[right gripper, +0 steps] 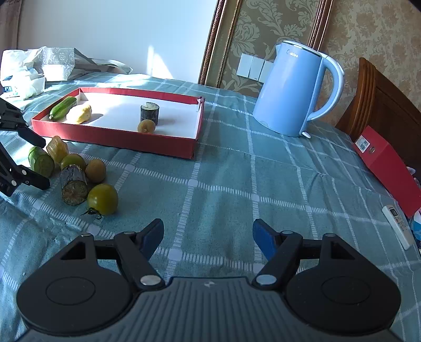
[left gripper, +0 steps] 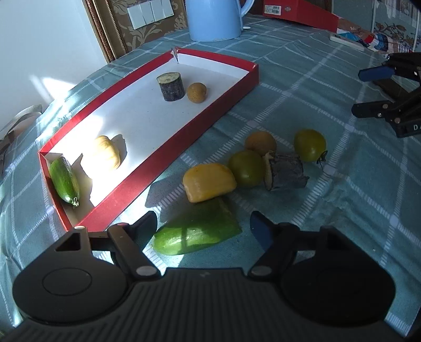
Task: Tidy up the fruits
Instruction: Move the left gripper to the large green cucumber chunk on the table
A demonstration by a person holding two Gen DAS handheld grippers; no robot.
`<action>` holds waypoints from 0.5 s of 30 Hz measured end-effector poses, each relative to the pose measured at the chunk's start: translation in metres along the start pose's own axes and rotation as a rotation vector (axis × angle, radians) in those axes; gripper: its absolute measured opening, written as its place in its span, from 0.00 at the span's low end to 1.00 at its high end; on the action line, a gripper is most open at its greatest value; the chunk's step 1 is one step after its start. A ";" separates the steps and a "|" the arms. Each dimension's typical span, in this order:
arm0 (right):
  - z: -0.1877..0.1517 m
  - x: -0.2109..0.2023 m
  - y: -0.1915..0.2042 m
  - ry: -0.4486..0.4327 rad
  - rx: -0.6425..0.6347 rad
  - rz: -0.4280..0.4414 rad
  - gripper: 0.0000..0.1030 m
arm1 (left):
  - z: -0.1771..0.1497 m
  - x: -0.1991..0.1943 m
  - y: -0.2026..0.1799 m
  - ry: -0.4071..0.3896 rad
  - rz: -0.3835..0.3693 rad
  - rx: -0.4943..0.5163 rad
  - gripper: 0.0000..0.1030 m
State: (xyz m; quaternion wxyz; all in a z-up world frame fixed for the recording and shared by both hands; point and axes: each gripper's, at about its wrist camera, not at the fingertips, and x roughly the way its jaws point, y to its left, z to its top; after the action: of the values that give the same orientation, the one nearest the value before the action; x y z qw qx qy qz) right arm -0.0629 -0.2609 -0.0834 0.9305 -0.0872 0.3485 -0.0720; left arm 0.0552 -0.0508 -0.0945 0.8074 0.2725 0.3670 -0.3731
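A red tray (left gripper: 231,100) (right gripper: 115,139) holds a small cucumber (left gripper: 64,181) (right gripper: 62,107), a yellow piece (left gripper: 101,156) (right gripper: 79,113), a dark cylinder (left gripper: 171,86) (right gripper: 150,111) and a brown round fruit (left gripper: 196,92) (right gripper: 146,126). On the cloth beside it lie a cut cucumber piece (left gripper: 197,231) (right gripper: 40,161), a yellow piece (left gripper: 209,182) (right gripper: 57,148), two green tomatoes (left gripper: 246,168) (left gripper: 310,144) (right gripper: 103,199), a brown fruit (left gripper: 260,143) (right gripper: 95,170) and a dark cylinder (left gripper: 285,171) (right gripper: 73,184). My left gripper (left gripper: 204,226) (right gripper: 36,163) is open around the cut cucumber piece. My right gripper (right gripper: 208,236) (left gripper: 357,90) is open and empty over bare cloth.
A blue kettle (right gripper: 292,89) (left gripper: 214,19) stands behind the tray. A red box (right gripper: 386,163) (left gripper: 302,13) and a white remote (right gripper: 398,226) lie at the right. Plastic bags (right gripper: 47,68) sit at the far left. A wooden chair (right gripper: 384,105) stands behind the table.
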 end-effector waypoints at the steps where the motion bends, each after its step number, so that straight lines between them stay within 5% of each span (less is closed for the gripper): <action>1: 0.000 0.000 0.001 -0.002 -0.002 -0.002 0.72 | 0.000 -0.001 0.001 0.003 -0.008 -0.006 0.73; 7: 0.004 0.000 0.011 -0.018 -0.023 0.019 0.72 | -0.006 -0.027 -0.005 -0.016 -0.099 -0.007 0.77; 15: 0.010 0.007 0.022 -0.016 -0.035 0.055 0.72 | -0.009 -0.032 -0.008 -0.034 -0.039 -0.033 0.78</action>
State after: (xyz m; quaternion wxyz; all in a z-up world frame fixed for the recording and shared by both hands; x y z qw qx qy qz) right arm -0.0498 -0.2394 -0.0849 0.9332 -0.0946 0.3444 -0.0393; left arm 0.0311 -0.0359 -0.0750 0.8105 0.2456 0.3645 -0.3873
